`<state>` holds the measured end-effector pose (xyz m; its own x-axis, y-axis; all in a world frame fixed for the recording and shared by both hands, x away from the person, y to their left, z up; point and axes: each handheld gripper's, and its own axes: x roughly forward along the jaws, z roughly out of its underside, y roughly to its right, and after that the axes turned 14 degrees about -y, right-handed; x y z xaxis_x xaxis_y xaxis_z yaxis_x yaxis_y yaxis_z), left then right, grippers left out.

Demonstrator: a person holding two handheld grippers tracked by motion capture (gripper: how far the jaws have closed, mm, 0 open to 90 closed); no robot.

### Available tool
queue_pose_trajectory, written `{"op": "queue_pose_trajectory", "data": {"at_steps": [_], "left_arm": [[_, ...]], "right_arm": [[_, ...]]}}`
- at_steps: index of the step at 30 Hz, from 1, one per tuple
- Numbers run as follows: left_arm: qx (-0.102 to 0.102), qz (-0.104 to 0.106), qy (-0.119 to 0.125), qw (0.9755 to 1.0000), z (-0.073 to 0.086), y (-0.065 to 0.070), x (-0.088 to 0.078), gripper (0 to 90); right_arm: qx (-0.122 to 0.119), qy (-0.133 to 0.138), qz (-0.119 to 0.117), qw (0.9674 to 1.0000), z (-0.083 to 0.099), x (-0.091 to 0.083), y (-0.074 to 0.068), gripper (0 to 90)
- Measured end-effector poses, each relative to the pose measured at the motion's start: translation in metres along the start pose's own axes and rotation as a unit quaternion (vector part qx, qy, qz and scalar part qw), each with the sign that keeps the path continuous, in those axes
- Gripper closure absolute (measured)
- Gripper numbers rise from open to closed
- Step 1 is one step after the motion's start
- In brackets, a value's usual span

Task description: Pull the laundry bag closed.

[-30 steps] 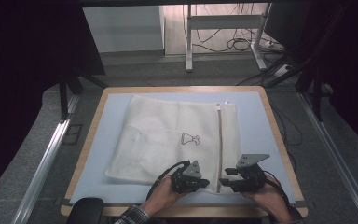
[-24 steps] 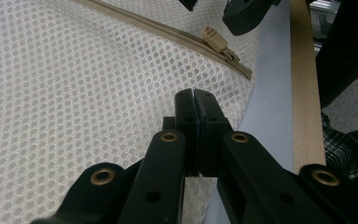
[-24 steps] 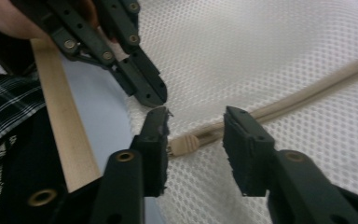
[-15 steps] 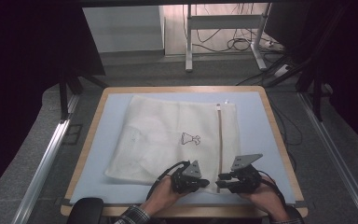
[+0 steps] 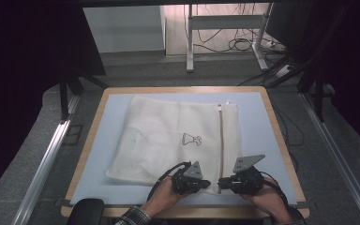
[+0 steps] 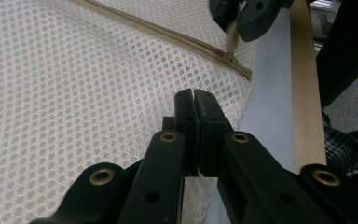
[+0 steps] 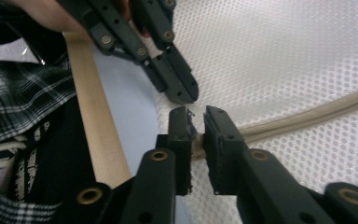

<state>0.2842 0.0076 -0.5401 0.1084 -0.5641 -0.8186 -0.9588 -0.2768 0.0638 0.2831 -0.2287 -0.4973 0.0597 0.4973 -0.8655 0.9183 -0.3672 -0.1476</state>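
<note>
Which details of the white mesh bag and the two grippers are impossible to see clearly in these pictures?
- What the white mesh laundry bag contains: high view, the mesh is opaque.
- Small dark printed emblem: high view, too small to read.
- Beige zipper pull: left gripper view, the right gripper covers its top.
- What the shut left gripper pinches: its jaws hide the contact.

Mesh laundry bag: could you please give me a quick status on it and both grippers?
Left gripper shut on the mesh laundry bag near edge. Right gripper just closing on the zipper pull. Nothing in the way.
</note>
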Motion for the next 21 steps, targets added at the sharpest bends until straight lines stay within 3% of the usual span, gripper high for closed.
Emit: {"op": "queue_pose_trajectory", "data": {"at_steps": [5,11,14,16,17,18,21], "left_arm": [[-0.001,0.000,0.003,1.0000,0.000,0.001,0.000,88.2],[0.002,-0.002,0.000,1.0000,0.000,0.001,0.000,87.3],[-0.028,0.008,0.021,0.9994,-0.002,0.006,0.003,86.7],[-0.022,0.002,0.017,0.9996,-0.003,0.007,0.003,86.5],[-0.002,-0.006,-0.001,1.0000,-0.004,0.006,0.000,86.5],[-0.008,0.001,0.011,0.9999,-0.005,0.008,0.000,87.0],[0.004,0.003,0.004,1.0000,-0.008,0.011,0.000,87.3]], "right_arm": [[-0.014,-0.029,0.018,0.9993,-0.002,0.005,-0.006,83.1],[-0.020,-0.037,0.041,0.9983,-0.003,0.004,-0.009,84.8],[-0.019,-0.041,0.044,0.9980,-0.003,0.004,-0.010,84.9],[-0.018,-0.043,0.047,0.9978,-0.003,0.004,-0.010,84.9],[-0.018,-0.043,0.047,0.9978,-0.003,0.004,-0.010,84.9],[-0.016,-0.043,0.047,0.9978,-0.003,0.004,-0.010,84.9],[-0.008,-0.043,0.049,0.9979,-0.004,0.004,-0.010,84.8]]}}
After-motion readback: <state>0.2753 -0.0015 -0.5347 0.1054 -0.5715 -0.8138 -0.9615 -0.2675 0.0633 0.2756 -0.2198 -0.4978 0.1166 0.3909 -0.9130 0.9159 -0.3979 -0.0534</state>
